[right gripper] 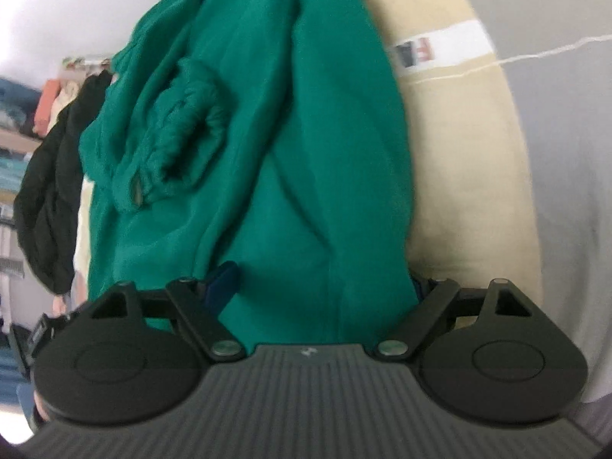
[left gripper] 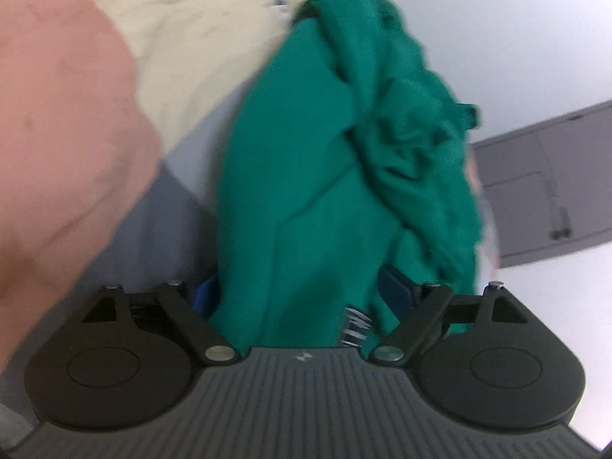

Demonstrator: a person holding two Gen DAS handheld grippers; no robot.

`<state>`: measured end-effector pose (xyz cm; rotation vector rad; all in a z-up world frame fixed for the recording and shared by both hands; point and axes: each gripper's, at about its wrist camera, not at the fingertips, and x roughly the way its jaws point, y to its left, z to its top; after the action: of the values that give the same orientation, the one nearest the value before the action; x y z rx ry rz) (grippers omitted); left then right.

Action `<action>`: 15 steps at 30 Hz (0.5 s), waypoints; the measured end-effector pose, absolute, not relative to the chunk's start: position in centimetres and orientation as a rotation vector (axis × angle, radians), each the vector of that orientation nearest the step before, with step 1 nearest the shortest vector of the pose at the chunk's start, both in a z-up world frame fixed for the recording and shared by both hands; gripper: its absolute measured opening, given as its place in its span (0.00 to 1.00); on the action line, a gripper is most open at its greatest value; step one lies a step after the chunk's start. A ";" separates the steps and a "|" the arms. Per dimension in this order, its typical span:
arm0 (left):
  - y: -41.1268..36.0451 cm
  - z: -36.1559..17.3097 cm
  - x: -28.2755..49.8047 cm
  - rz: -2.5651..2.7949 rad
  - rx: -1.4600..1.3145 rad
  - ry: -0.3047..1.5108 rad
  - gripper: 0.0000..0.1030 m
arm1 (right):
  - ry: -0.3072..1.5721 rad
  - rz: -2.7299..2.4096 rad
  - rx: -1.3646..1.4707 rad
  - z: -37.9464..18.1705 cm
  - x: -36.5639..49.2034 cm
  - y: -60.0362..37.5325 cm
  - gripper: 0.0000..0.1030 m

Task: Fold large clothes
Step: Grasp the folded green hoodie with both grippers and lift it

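Note:
A large green sweatshirt (left gripper: 306, 172) lies bunched in thick folds and fills the middle of both wrist views. In the left wrist view my left gripper (left gripper: 300, 290) stands wide, and its blue pads (left gripper: 396, 287) flank a thick fold without visibly pinching it. In the right wrist view the green sweatshirt (right gripper: 267, 134) shows a ribbed cuff (right gripper: 183, 134) at the left. My right gripper (right gripper: 321, 283) is also spread wide around the lower fold, one blue pad (right gripper: 223, 279) resting at the cloth's left side. The fingertips are mostly hidden by fabric.
A beige garment (left gripper: 183, 38) (right gripper: 459, 172) lies beside the green one on a grey surface (left gripper: 160, 229). A pink cloth (left gripper: 57, 134) fills the left. A grey cabinet door (left gripper: 547, 183) stands at the right. A black garment (right gripper: 46, 199) hangs before shelves of clothes (right gripper: 23, 114).

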<state>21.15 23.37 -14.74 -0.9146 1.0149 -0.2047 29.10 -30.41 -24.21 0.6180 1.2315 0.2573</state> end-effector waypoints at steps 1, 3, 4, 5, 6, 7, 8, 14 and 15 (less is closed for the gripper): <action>23.5 -14.6 21.1 -0.236 -0.934 0.994 0.84 | 1.219 0.293 0.627 -23.9 29.0 -30.2 0.84; 23.7 -14.0 20.7 -0.303 -0.985 0.924 0.84 | 1.168 0.369 0.649 -23.1 28.7 -30.1 0.84; 23.6 -14.1 20.5 -0.322 -1.012 0.893 0.84 | 1.146 0.398 0.657 -22.8 28.4 -30.0 0.84; 23.4 -14.1 20.8 -0.330 -1.018 0.893 0.84 | 1.123 0.436 0.674 -22.4 28.2 -29.8 0.84; 22.9 -14.4 21.1 -0.316 -0.989 0.923 0.84 | 1.102 0.464 0.689 -22.2 28.0 -29.7 0.83; 22.1 -14.7 21.5 -0.293 -0.949 0.961 0.84 | 1.098 0.475 0.685 -22.3 28.0 -29.2 0.83; 21.5 -15.1 21.9 -0.271 -0.901 1.004 0.84 | 1.118 0.454 0.648 -22.4 28.0 -28.8 0.83; 19.6 -15.2 22.4 -0.203 -0.770 1.056 0.65 | 1.183 0.318 0.531 -24.2 28.2 -26.7 0.44; 19.6 -15.2 22.5 -0.189 -0.764 1.056 0.53 | 1.168 0.324 0.551 -24.0 28.2 -27.0 0.36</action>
<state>22.48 19.63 -15.20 -0.7637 1.0560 -0.1890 28.16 -26.99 -24.03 0.5512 1.1683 0.3239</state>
